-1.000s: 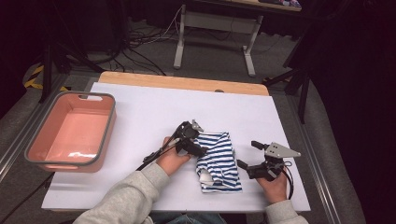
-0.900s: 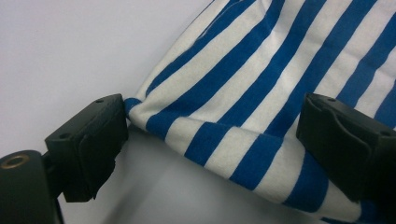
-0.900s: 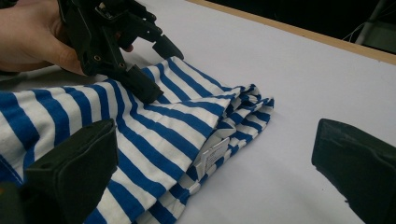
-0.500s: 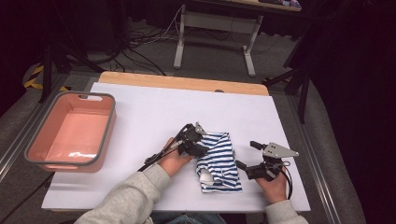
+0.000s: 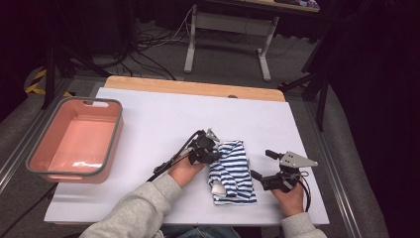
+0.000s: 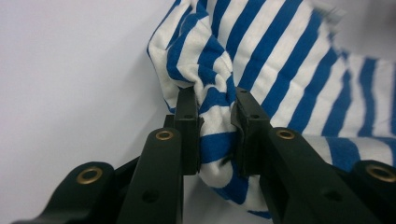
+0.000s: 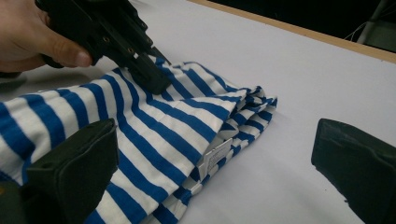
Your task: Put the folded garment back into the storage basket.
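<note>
Two hands: we see both come in from the bottom of the high view, grey sleeves on the forearms, one gripper in each.
Left hand pose: the left hand [image 5: 184, 170] lies low on the white table [image 5: 148, 124], its left gripper [image 5: 214, 151] pointing toward the garment's upper left corner.
Left gripper state: its jaws have just been closing, and we see them pinched on a bunched fold of the striped shirt [image 6: 219, 102].
Right hand pose: the right hand [image 5: 289, 198] rests at the table's near right, holding the right gripper [image 5: 261, 166] aimed left.
Right gripper state: jaws wide apart, nothing between the pads.
Shirt position: crumpled between the two grippers, just left of the right one.
Bin: a pink bin [image 5: 59, 168] sits at the far left, well apart.
</note>
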Demonstrator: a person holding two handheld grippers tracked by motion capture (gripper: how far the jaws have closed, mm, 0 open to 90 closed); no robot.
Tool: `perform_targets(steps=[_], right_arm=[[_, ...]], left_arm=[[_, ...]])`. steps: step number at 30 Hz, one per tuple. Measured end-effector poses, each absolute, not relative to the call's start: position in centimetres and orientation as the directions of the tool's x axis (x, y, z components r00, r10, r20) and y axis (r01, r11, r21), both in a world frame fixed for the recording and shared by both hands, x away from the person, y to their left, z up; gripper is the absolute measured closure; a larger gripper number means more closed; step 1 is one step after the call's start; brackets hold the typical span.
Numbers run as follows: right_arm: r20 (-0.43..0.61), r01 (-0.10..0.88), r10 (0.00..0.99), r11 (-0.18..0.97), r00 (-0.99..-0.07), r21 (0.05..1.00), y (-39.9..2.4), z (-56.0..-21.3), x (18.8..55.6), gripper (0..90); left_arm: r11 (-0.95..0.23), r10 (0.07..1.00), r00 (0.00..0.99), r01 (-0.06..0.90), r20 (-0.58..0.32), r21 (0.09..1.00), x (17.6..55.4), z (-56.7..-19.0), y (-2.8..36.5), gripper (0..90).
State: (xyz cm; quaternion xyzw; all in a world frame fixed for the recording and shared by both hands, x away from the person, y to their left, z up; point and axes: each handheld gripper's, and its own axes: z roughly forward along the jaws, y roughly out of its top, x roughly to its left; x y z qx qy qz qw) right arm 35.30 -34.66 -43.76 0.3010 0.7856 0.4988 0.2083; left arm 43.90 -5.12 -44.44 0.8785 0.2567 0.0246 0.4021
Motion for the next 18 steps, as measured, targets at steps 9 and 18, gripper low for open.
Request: perform_targets(steps=[9, 18], right_arm=[[-0.021, 0.259, 0.676, 0.31, -0.737, 0.915, -34.7, -44.0, 35.3, 1.3], [-0.022, 0.25, 0.664, 0.312, -0.748, 0.917, -34.6, -44.1, 35.3, 1.3]], left_arm=[[-0.432, 0.378, 0.891, 0.41, -0.251, 0.804, 43.7, -41.6, -3.1, 75.0], [-0.359, 0.33, 0.9, 0.399, -0.285, 0.844, 43.3, -39.8, -1.9, 75.1]])
